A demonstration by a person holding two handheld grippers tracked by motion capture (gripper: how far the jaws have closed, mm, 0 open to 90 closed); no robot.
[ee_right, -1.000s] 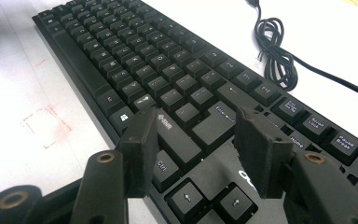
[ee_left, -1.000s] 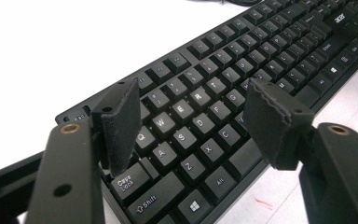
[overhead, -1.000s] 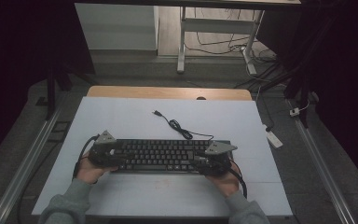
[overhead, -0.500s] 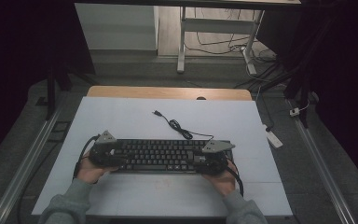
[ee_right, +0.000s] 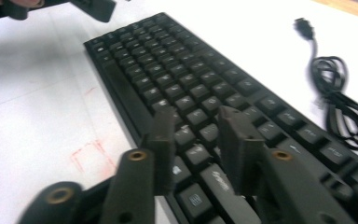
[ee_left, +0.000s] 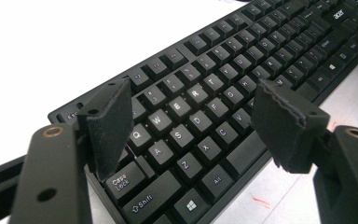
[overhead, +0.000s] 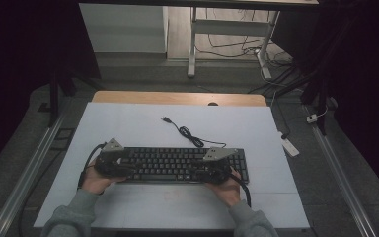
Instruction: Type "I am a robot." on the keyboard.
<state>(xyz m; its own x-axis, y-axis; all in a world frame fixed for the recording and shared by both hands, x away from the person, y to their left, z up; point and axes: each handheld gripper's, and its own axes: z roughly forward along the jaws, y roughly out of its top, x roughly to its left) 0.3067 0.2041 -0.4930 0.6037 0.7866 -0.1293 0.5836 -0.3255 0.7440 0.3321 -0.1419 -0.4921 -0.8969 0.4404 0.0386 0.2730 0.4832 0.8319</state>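
A black keyboard (overhead: 177, 164) lies across the white mat near the person's side of the table. Its black cable (overhead: 185, 132) lies loosely coiled behind it, the plug (ee_right: 303, 23) lying free on the mat. My left gripper (overhead: 127, 166) is over the keyboard's left end; its jaws have just been opening and stand wide above the letter keys (ee_left: 191, 93), holding nothing. My right gripper (overhead: 201, 171) hovers over the keys right of the middle. Its jaws have just been closing and a narrow gap is left between them (ee_right: 196, 116), with nothing in it.
The white mat (overhead: 128, 123) covers a wooden table whose far edge (overhead: 177, 97) shows. Red marks (ee_right: 88, 156) are drawn on the mat in front of the keyboard. A white block (overhead: 289, 146) lies on the floor to the right. Metal rails run along both sides.
My right gripper has moved left from the keyboard's right end to over the keys, and its jaws have narrowed. The left gripper has stayed at the left end.
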